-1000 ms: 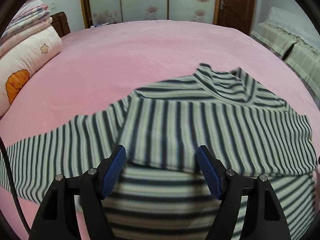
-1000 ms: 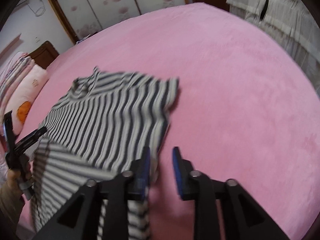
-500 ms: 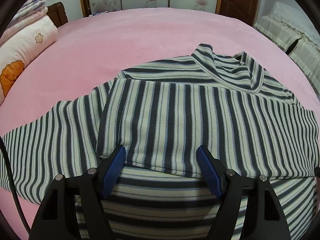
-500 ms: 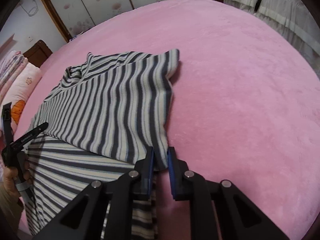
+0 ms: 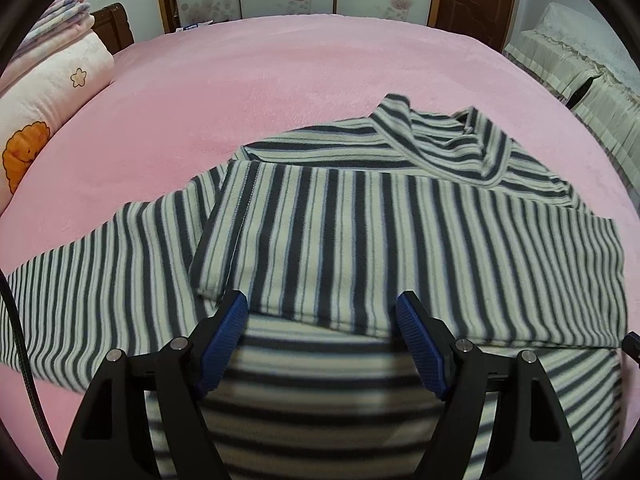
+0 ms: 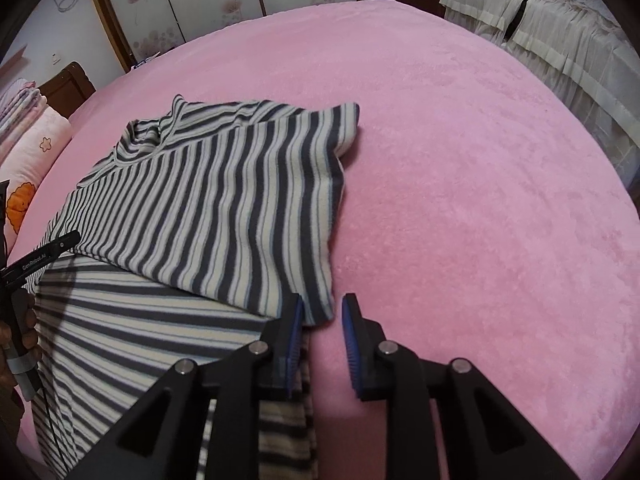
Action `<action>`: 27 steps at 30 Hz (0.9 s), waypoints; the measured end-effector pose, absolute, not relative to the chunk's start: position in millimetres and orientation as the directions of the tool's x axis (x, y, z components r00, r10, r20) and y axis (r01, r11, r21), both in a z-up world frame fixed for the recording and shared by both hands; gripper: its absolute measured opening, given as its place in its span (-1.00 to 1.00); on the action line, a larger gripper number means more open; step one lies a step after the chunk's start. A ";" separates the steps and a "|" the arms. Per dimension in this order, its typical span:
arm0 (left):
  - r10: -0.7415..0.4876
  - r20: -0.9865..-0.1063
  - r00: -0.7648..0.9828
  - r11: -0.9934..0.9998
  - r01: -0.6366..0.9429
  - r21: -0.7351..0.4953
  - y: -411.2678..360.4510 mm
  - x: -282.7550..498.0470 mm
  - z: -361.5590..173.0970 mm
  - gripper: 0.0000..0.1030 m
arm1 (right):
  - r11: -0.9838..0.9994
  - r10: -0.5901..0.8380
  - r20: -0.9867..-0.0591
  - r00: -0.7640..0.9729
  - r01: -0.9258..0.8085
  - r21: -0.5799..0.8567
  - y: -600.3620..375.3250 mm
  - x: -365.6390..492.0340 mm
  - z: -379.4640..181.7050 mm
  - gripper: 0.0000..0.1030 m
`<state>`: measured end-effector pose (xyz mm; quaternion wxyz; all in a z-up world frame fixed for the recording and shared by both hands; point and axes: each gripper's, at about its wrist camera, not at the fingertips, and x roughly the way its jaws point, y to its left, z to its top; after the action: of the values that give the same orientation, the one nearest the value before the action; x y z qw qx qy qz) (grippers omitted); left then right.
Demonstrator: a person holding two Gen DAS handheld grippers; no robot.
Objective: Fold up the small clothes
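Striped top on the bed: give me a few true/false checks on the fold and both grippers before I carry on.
1. The striped top lies on a pink blanket. True.
2. The right sleeve is folded across the body. True.
3. The left sleeve is folded in too. False: it lies spread out on the blanket.
4. The right gripper is clamped on the cloth. False: its jaws have just been opening, a gap shows, the fold's corner lies free.
5. The left gripper holds the hem. False: its jaws stand wide above it.
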<state>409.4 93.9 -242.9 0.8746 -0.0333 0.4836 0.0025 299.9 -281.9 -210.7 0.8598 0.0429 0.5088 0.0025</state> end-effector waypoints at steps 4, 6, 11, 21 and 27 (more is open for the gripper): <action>-0.023 -0.832 0.554 0.998 -0.029 -0.047 89.2 389.7 -220.9 0.61 | 0.997 0.040 -0.863 0.504 0.039 0.069 -278.9 286.1 -191.7 -0.61; -0.026 -0.809 0.587 0.999 -0.017 -0.044 85.9 373.8 -204.6 0.64 | 0.997 0.043 -0.856 0.516 0.035 0.071 -277.3 279.7 -183.0 -0.61; -0.052 -0.756 0.653 0.999 0.025 -0.047 81.6 329.4 -162.8 0.80 | 0.997 0.045 -0.832 0.553 0.030 0.074 -269.9 254.4 -154.7 -0.61; -0.119 -0.737 0.666 0.992 0.047 -0.117 91.1 242.7 -103.3 0.80 | 0.994 0.060 -0.794 0.605 0.034 0.102 -243.1 197.2 -107.7 -0.61; -0.181 -0.695 0.696 0.981 0.075 -0.181 110.2 198.6 -80.6 0.80 | 0.995 0.073 -0.758 0.648 0.009 0.104 -217.7 161.5 -79.9 -0.61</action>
<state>198.6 110.2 -80.6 0.9182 -0.0693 0.3837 -0.0696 161.5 -217.7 -79.9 0.9063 0.0490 0.4193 0.0179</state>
